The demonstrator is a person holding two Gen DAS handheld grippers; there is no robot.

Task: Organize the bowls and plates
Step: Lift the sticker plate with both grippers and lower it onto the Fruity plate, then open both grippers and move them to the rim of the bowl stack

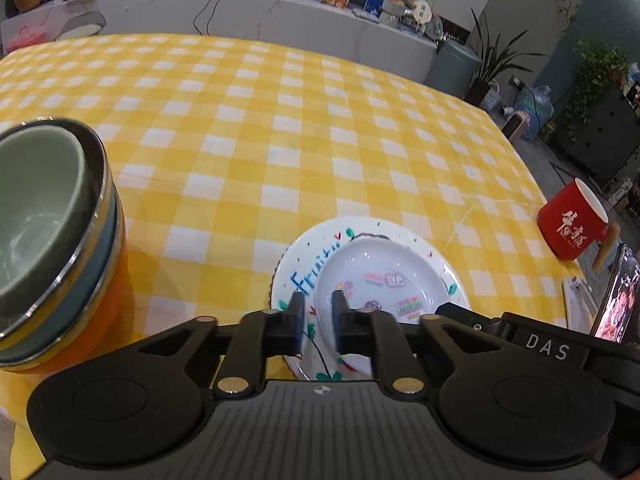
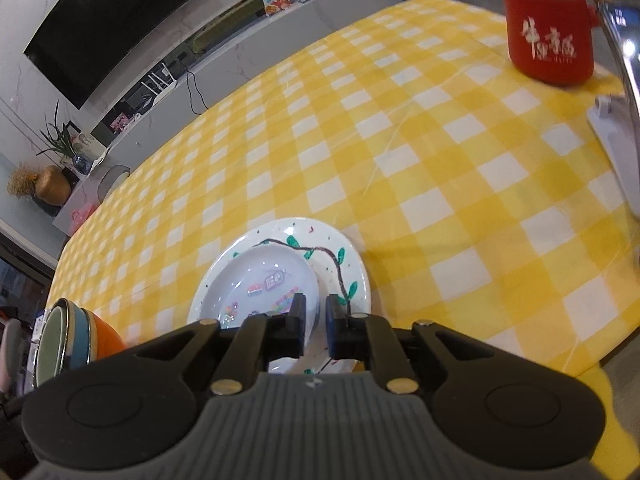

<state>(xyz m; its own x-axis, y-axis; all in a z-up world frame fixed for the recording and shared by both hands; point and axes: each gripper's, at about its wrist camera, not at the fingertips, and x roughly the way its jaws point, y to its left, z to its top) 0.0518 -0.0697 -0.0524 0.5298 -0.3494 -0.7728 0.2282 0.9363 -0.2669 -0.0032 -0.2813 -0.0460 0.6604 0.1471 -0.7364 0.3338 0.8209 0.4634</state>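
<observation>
A small white plate (image 1: 380, 276) with coloured stickers lies inside a larger white plate (image 1: 304, 256) painted with blue lettering and green leaves, on the yellow checked tablecloth. My left gripper (image 1: 318, 308) hovers over the near left rim of the plates, jaws a little apart and empty. A stack of nested bowls (image 1: 48, 232), pale green on top, then blue and orange, stands at the left. In the right wrist view my right gripper (image 2: 316, 316) sits at the near right rim of the small plate (image 2: 260, 280), jaws narrowly apart around its edge, over the large plate (image 2: 344, 264). The bowl stack (image 2: 72, 332) stands lower left.
A red mug (image 1: 572, 224) with white characters stands near the right table edge, also in the right wrist view (image 2: 548, 28). A phone on a white stand (image 1: 612, 300) leans beside it. Open checked cloth (image 1: 280, 120) stretches beyond the plates.
</observation>
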